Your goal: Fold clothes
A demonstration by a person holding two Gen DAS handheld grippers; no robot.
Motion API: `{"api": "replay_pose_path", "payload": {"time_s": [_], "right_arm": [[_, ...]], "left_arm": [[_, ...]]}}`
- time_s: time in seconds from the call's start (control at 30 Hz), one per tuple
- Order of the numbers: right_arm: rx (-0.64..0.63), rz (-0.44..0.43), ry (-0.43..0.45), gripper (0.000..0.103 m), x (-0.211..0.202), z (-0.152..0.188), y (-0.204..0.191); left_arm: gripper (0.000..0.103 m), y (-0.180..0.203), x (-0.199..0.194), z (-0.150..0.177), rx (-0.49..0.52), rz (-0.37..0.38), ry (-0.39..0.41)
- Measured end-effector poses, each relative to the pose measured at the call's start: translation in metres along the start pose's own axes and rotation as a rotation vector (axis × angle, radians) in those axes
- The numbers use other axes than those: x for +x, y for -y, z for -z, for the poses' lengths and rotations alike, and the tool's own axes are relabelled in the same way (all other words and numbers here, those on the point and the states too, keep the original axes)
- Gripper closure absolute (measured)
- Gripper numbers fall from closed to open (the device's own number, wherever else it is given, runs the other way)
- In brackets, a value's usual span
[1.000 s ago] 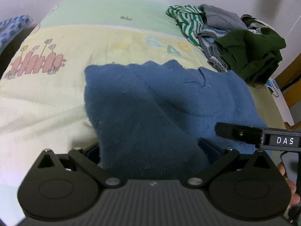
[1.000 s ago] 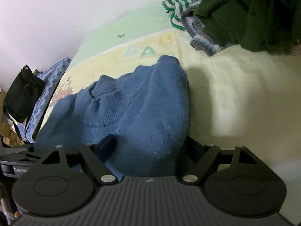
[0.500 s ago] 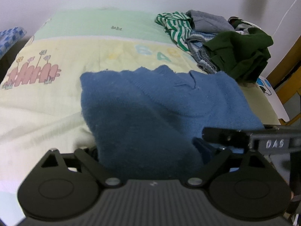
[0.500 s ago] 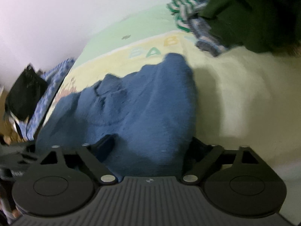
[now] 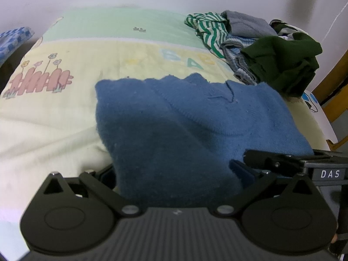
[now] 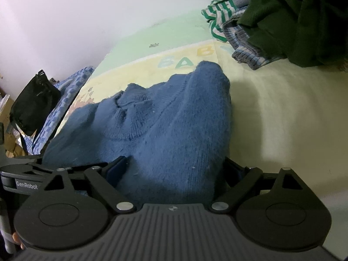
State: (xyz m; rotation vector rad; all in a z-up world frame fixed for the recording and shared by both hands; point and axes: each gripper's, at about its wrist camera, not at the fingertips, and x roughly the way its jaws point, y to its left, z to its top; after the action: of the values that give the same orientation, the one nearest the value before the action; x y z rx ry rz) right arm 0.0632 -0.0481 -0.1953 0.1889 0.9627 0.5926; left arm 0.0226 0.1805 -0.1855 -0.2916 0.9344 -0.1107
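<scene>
A blue knit sweater (image 5: 184,126) lies spread on the bed, its neckline facing up. My left gripper (image 5: 174,169) stands over the sweater's near left part. Its jaws are opening, very wide, and the cloth fills the gap between them without being pinched. My right gripper (image 6: 176,167) sits over the near right part of the sweater (image 6: 169,126), jaws equally wide apart around a thick fold. In the left wrist view the right gripper's finger (image 5: 278,163) pokes in from the right edge.
A pile of clothes sits at the bed's far right: a dark green garment (image 5: 282,69), a green-striped one (image 5: 208,30) and a grey one. The sheet (image 5: 108,50) is pale yellow and green. A black bag (image 6: 32,108) and blue checked cloth (image 6: 71,91) lie left.
The right gripper's jaws have spread a little wider around the sweater. In the left wrist view the right gripper's finger sits lower. The sweater lies as before.
</scene>
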Motion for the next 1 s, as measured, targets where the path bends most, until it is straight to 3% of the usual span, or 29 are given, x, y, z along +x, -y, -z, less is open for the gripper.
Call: {"api": "replay_pose_path", "payload": {"time_s": [0.27,0.67,0.8,0.83,1.0], "right_arm": [[0.030,0.000,-0.004,0.023,-0.003,0.001,0.001],[0.032,0.010,-0.012,0.021,-0.001,0.000,-0.002],[0.036,0.020,-0.015,0.024,-0.002,-0.001,-0.005],[0.037,0.023,-0.017,0.028,-0.003,-0.002,-0.006],[0.001,0.027,0.003,0.044,-0.015,-0.006,-0.015]], "left_arm": [[0.001,0.003,0.001,0.001,0.003,-0.023,0.003],[0.001,-0.001,0.001,-0.002,0.015,0.000,-0.005],[0.012,0.006,-0.005,0.002,0.048,-0.011,0.036],[0.018,0.008,-0.008,0.001,0.059,-0.012,0.046],[0.028,0.004,-0.015,-0.004,0.044,0.015,0.059]]}}
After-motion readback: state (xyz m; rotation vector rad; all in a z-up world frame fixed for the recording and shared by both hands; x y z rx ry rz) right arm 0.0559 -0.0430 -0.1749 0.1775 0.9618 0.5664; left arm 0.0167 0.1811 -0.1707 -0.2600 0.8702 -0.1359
